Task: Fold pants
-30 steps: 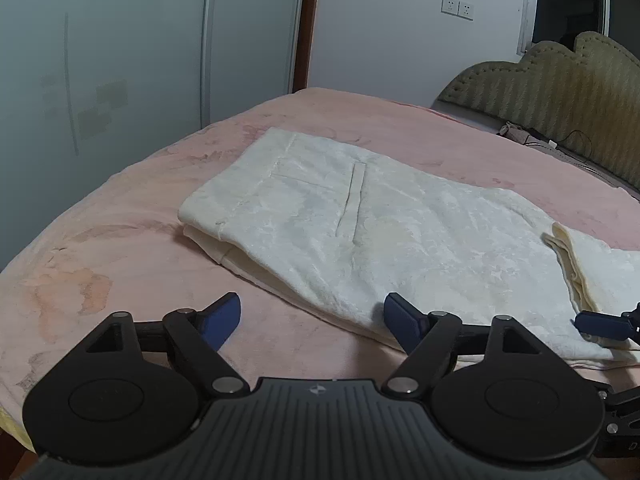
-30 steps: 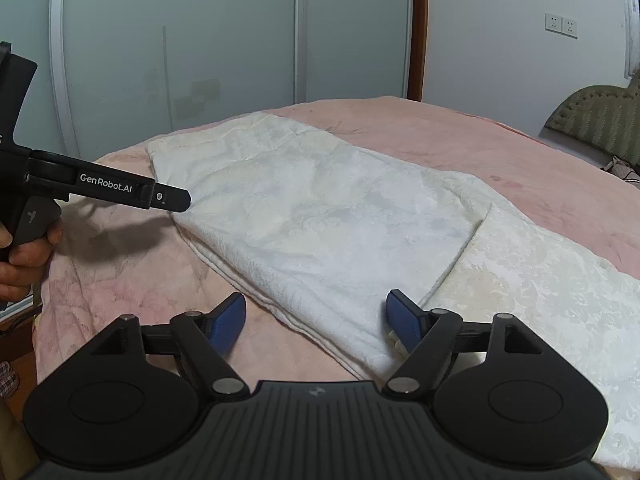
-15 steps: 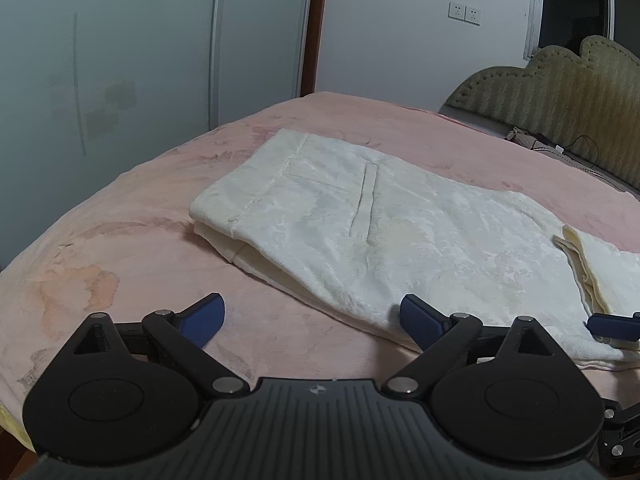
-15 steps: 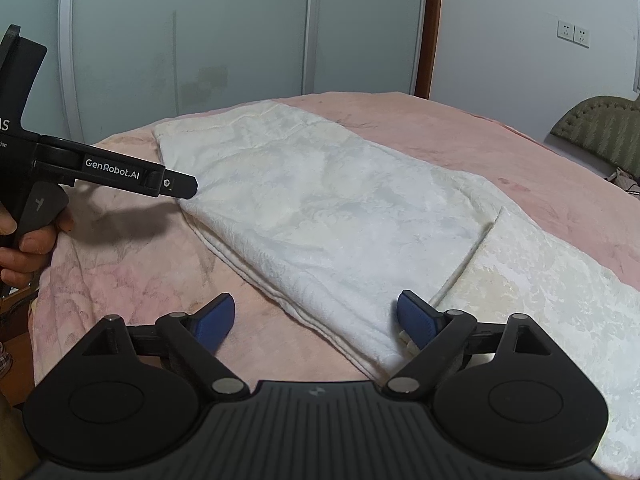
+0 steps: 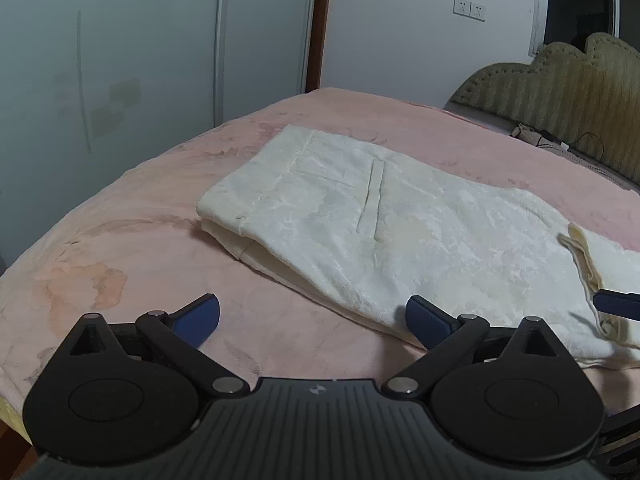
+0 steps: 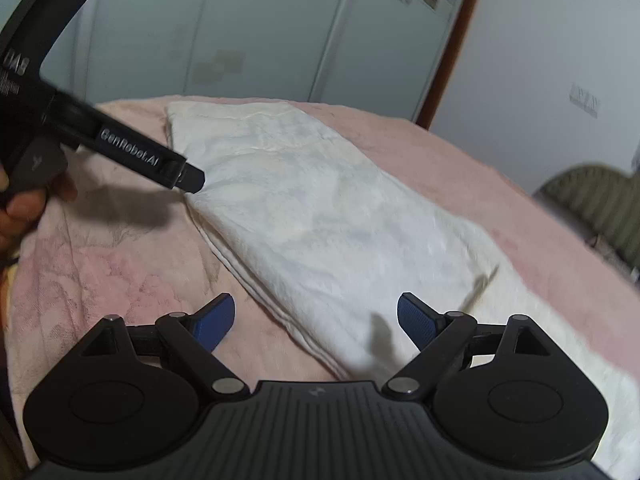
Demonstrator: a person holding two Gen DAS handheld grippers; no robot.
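Cream pants (image 5: 384, 236) lie folded lengthwise on the pink bedspread (image 5: 120, 248), waistband toward the wardrobe doors (image 5: 120, 60). My left gripper (image 5: 312, 316) is still spreading, jaws wide, nothing between. Right gripper (image 6: 316, 316) wide too, over the near pants edge, pads clear of cloth

The pants (image 5: 400, 232) run off the right edge in the left wrist view, legs' ends unseen. The right wrist view is smeared; the wall sockets (image 6: 584, 100) blur. The hand (image 6: 20, 208) is cut off at the left edge.
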